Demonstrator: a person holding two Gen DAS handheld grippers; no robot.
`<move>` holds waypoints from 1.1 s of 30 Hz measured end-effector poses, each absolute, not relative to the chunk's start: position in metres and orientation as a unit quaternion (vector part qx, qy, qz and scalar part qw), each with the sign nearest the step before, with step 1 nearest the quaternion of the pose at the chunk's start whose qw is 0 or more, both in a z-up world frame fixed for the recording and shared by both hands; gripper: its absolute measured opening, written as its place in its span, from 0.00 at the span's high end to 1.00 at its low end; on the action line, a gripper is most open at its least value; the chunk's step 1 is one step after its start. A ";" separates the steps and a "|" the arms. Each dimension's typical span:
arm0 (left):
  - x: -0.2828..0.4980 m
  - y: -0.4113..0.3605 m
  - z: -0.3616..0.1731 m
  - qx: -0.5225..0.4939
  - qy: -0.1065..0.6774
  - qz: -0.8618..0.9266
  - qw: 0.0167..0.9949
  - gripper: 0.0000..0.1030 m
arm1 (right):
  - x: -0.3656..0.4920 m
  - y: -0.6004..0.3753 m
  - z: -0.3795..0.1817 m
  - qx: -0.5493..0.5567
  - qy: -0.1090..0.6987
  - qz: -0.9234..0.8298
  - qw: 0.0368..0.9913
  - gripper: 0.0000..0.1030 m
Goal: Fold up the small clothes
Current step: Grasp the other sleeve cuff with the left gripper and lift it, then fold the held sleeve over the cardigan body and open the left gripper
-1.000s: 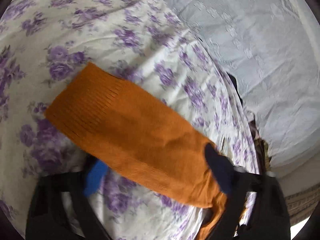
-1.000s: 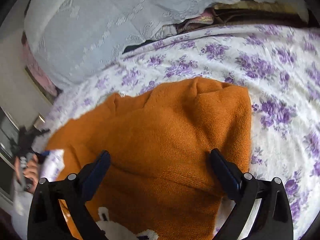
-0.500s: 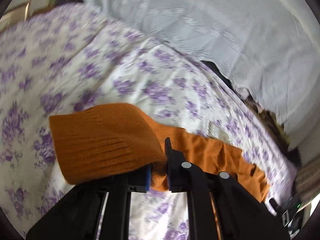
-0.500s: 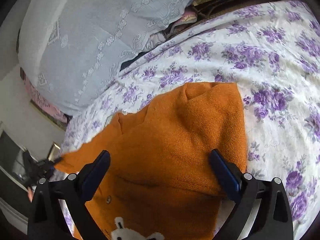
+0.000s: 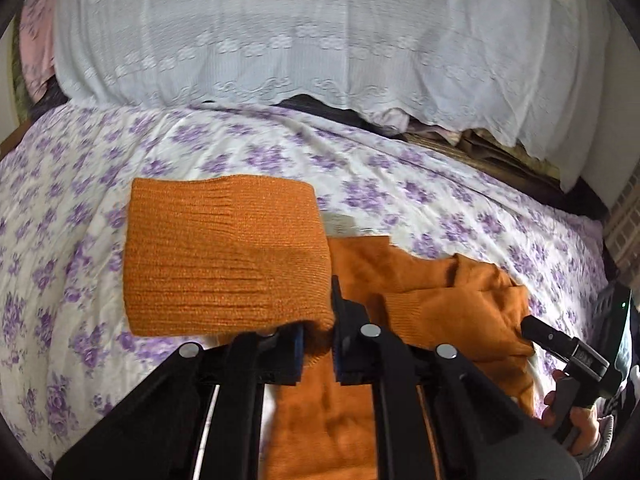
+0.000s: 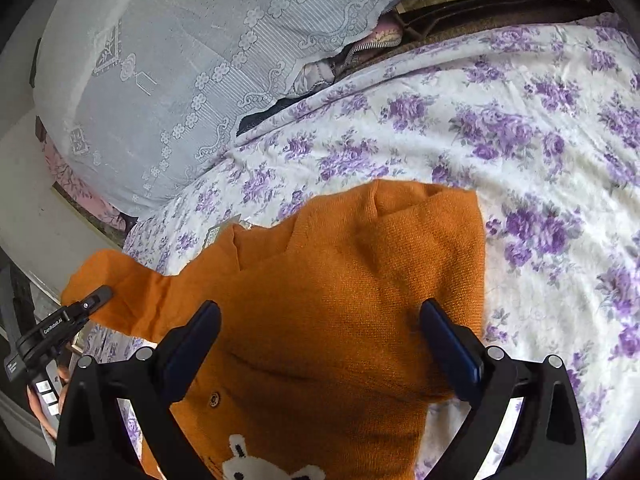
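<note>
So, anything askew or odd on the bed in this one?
Nothing damaged or spilled. The orange sweater lies unevenly on the floral sheet mid-fold: the left tongs are pinched on its sleeve, lifted off the sheet, and the right tongs hover open above its body.

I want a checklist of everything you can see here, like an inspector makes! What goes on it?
Surface: bed sheet, white with purple flowers, a bit wrinkled.
Job's things: orange sweater lying on the sheet, a button and a white animal picture on its front; its sleeve is lifted off the sheet.
Clutter: a small pale tag beside the sweater.
Grippers: left gripper shut on the sleeve; right gripper open over the sweater, not pinching it.
Cables: nothing seen.
Surroundings: white lace cloth draped over a pile behind the bed; folded fabrics peek out beneath it.
</note>
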State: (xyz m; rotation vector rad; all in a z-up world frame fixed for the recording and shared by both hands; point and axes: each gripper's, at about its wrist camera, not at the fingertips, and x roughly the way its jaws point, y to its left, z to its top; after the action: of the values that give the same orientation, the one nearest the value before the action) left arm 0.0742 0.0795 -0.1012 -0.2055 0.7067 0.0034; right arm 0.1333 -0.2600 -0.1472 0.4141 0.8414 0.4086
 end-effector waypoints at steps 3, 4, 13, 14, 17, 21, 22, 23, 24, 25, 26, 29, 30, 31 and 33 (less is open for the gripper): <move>0.083 0.052 -0.097 -0.087 0.349 -0.013 0.933 0.92 | 0.133 -0.270 -0.140 0.221 0.398 0.192 0.870 0.03; 0.086 0.042 -0.096 -0.082 0.350 -0.018 0.933 0.92 | 0.133 -0.274 -0.137 0.233 0.394 0.192 0.868 0.03; 0.108 -0.056 -0.091 -0.028 0.356 -0.072 0.931 0.92 | 0.132 -0.307 -0.117 0.285 0.380 0.171 0.863 0.03; 0.110 -0.067 -0.093 -0.023 0.358 -0.077 0.930 0.92 | 0.132 -0.310 -0.115 0.290 0.377 0.171 0.863 0.03; 0.116 -0.090 -0.100 -0.014 0.364 -0.088 0.927 0.92 | 0.131 -0.318 -0.112 0.298 0.370 0.169 0.864 0.03; 0.124 -0.118 -0.115 -0.006 0.380 -0.100 0.919 0.92 | 0.133 -0.325 -0.113 0.309 0.369 0.169 0.860 0.03; 0.125 -0.123 -0.118 -0.003 0.383 -0.102 0.918 0.92 | 0.134 -0.327 -0.114 0.313 0.371 0.169 0.858 0.03; 0.126 -0.130 -0.123 0.002 0.387 -0.104 0.916 0.92 | 0.135 -0.327 -0.115 0.316 0.372 0.168 0.857 0.03; 0.126 -0.133 -0.127 0.005 0.390 -0.105 0.915 0.92 | 0.135 -0.328 -0.115 0.317 0.373 0.167 0.856 0.03; 0.126 -0.138 -0.132 0.010 0.394 -0.107 0.913 0.92 | 0.136 -0.328 -0.115 0.317 0.374 0.166 0.856 0.03; 0.127 -0.144 -0.139 0.018 0.399 -0.110 0.910 0.92 | 0.136 -0.328 -0.115 0.317 0.375 0.165 0.855 0.03; 0.127 -0.153 -0.158 0.039 0.419 -0.112 0.900 0.86 | 0.136 -0.328 -0.116 0.315 0.378 0.164 0.855 0.03; 0.125 -0.154 -0.163 0.042 0.422 -0.113 0.898 0.83 | 0.136 -0.328 -0.118 0.316 0.380 0.163 0.854 0.03; 0.123 -0.154 -0.164 0.043 0.425 -0.117 0.897 0.80 | 0.137 -0.330 -0.119 0.320 0.382 0.163 0.851 0.03; 0.116 -0.152 -0.164 0.047 0.425 -0.124 0.895 0.41 | 0.137 -0.330 -0.122 0.323 0.387 0.164 0.848 0.03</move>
State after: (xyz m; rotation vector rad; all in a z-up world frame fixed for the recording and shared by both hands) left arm 0.1158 -0.1523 -0.1638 0.0981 0.8811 -0.2580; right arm 0.1374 -0.3301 -0.1220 0.6810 0.8162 0.3461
